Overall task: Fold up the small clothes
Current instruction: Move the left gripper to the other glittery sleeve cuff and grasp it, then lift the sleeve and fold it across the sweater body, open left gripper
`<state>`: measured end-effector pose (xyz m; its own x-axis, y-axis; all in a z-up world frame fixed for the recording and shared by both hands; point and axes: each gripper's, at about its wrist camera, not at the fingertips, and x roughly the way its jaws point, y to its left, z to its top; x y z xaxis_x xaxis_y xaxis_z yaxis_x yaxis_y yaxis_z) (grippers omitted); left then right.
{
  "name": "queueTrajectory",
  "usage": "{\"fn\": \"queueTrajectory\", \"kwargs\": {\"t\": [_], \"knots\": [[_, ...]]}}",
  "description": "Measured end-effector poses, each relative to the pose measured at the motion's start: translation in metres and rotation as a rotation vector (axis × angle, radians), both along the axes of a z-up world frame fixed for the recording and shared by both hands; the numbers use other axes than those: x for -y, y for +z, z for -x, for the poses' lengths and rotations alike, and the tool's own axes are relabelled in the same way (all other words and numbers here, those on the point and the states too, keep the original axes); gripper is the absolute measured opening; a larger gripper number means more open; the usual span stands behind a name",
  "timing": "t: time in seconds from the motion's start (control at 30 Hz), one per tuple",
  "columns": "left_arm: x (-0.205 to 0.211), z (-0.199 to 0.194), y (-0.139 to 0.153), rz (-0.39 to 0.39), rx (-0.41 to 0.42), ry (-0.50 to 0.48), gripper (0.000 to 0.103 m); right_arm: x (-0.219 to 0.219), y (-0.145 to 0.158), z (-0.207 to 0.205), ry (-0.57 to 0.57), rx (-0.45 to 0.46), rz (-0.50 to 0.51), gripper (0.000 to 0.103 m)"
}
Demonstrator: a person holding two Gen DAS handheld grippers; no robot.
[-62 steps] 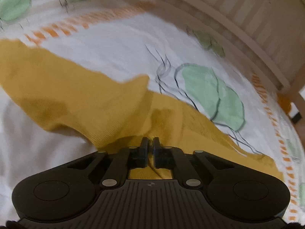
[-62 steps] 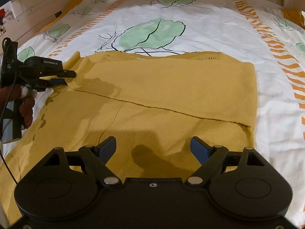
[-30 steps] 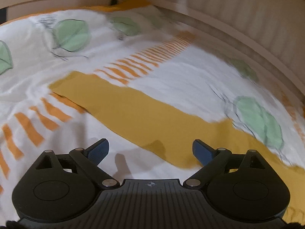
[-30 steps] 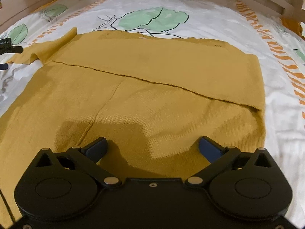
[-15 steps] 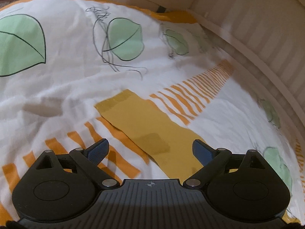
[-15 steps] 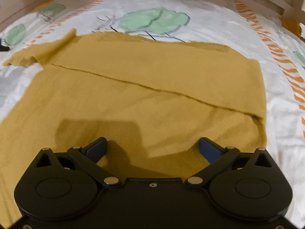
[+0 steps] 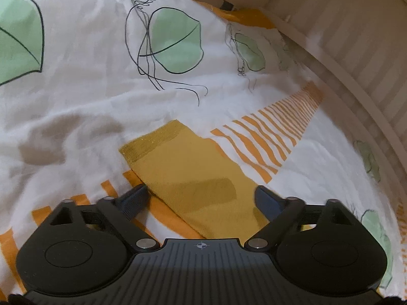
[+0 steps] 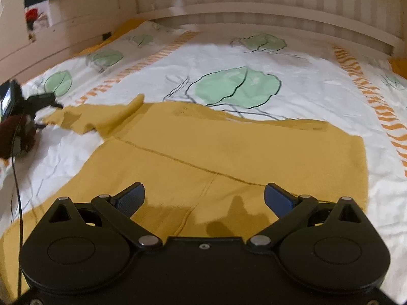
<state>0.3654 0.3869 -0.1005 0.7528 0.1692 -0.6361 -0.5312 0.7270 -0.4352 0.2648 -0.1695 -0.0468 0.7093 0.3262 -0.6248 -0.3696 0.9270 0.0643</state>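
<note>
A mustard-yellow knit sweater (image 8: 229,152) lies flat on the bed, its far side folded over along a diagonal crease. Its left sleeve (image 8: 96,119) stretches out to the left. In the left wrist view the sleeve (image 7: 193,178) lies flat, its ribbed cuff (image 7: 152,139) pointing away. My left gripper (image 7: 201,198) is open and empty, low over the sleeve, which runs between its fingers; it also shows in the right wrist view (image 8: 38,101) at the far left by the cuff. My right gripper (image 8: 203,198) is open and empty above the sweater's near part.
The bed cover (image 8: 305,96) is white with green leaves and orange stripes. A pale slatted headboard (image 8: 254,0) runs along the far side, and a bed rail (image 7: 356,63) curves round the right in the left wrist view. A black cable (image 8: 17,190) hangs at the left.
My left gripper has let go of the sweater's edge, opened, and moved out along the sleeve to the cuff. My right gripper stayed open and pulled back and up a little.
</note>
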Motion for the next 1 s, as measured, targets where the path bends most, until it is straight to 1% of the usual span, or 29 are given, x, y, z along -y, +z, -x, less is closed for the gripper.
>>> {"fn": "queueTrajectory", "kwargs": {"t": [0.03,0.17,0.2,0.23,0.27,0.33,0.37,0.5,0.6,0.77,0.9,1.0], "knots": [[-0.001,-0.001,0.0,-0.002,-0.005,0.0,0.068,-0.002,-0.001,0.001,0.009,-0.003,0.006,0.101],[-0.003,-0.005,-0.001,-0.01,-0.012,-0.011,0.053,-0.007,-0.004,0.005,0.026,-0.011,0.014,0.101],[-0.004,-0.004,-0.001,-0.012,-0.009,0.0,0.037,-0.007,-0.004,0.005,0.025,-0.014,0.012,0.101],[-0.005,-0.002,-0.001,-0.011,-0.005,0.014,0.016,-0.007,-0.005,0.006,0.024,-0.016,0.011,0.101],[-0.005,-0.001,0.0,-0.003,0.005,0.017,0.01,-0.007,-0.005,0.006,0.022,-0.017,0.012,0.101],[-0.004,0.002,0.006,0.026,0.049,0.008,0.009,-0.007,-0.006,0.006,0.018,-0.02,0.017,0.101],[-0.002,0.003,0.011,0.022,0.068,0.007,0.009,-0.007,-0.007,0.005,0.018,-0.022,0.02,0.101],[0.023,0.002,0.048,-0.023,0.15,-0.038,0.008,-0.008,-0.008,0.005,0.016,-0.024,0.031,0.101],[0.054,0.001,0.078,-0.049,0.213,-0.105,0.008,-0.007,-0.008,0.004,0.005,-0.029,0.033,0.101],[0.127,-0.002,0.122,-0.121,0.297,-0.267,0.008,0.001,-0.005,0.002,-0.018,-0.031,0.023,0.1],[0.191,0.0,0.141,-0.113,0.355,-0.411,0.008,0.007,0.0,0.001,-0.033,-0.017,0.025,0.1],[0.236,0.0,0.146,-0.096,0.374,-0.51,0.008,0.014,0.004,-0.001,-0.058,-0.017,0.014,0.1]]}}
